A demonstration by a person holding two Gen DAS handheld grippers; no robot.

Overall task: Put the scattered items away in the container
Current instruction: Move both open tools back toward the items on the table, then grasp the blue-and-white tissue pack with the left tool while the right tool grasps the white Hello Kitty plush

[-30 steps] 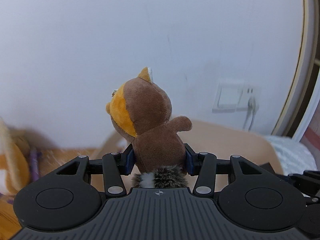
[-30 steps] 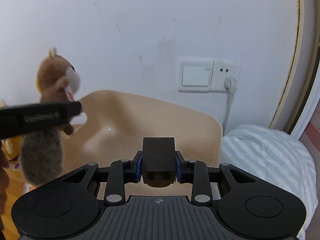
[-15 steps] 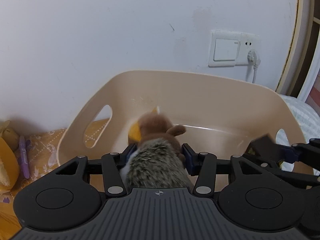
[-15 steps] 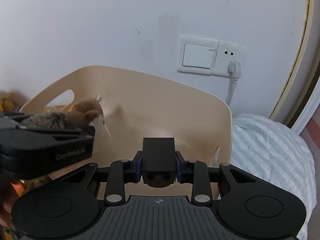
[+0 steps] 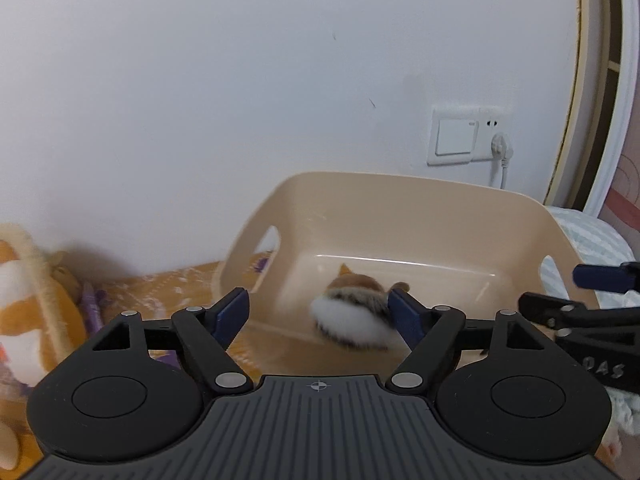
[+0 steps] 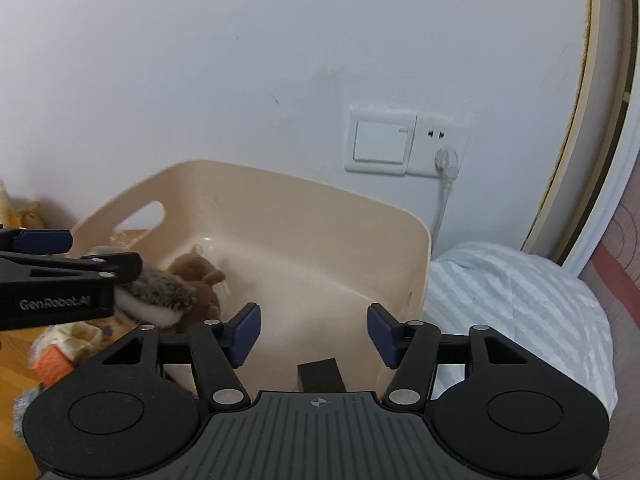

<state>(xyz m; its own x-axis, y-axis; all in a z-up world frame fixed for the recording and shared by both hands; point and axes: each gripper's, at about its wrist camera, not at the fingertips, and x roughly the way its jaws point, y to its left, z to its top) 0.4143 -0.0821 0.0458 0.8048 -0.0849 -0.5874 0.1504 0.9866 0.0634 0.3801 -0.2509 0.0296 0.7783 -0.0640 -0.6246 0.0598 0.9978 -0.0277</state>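
Brown plush squirrel (image 5: 356,312) blurred, just ahead of the left gripper (image 5: 318,314), over the near edge inside the beige container (image 5: 400,196); bushy tail against the right-hand blue pad, clear of the other. Left jaws opening, pads spread, no clamp on the toy. Black block (image 6: 320,374) low between the pads of the right gripper (image 6: 314,330), inside the same container; jaws opening, pads not touching it. Beyond, behind the container, wall switch and socket (image 6: 404,144); right of both tools, striped bedding (image 6: 520,300); far left of the left tool, orange plush (image 5: 24,304).
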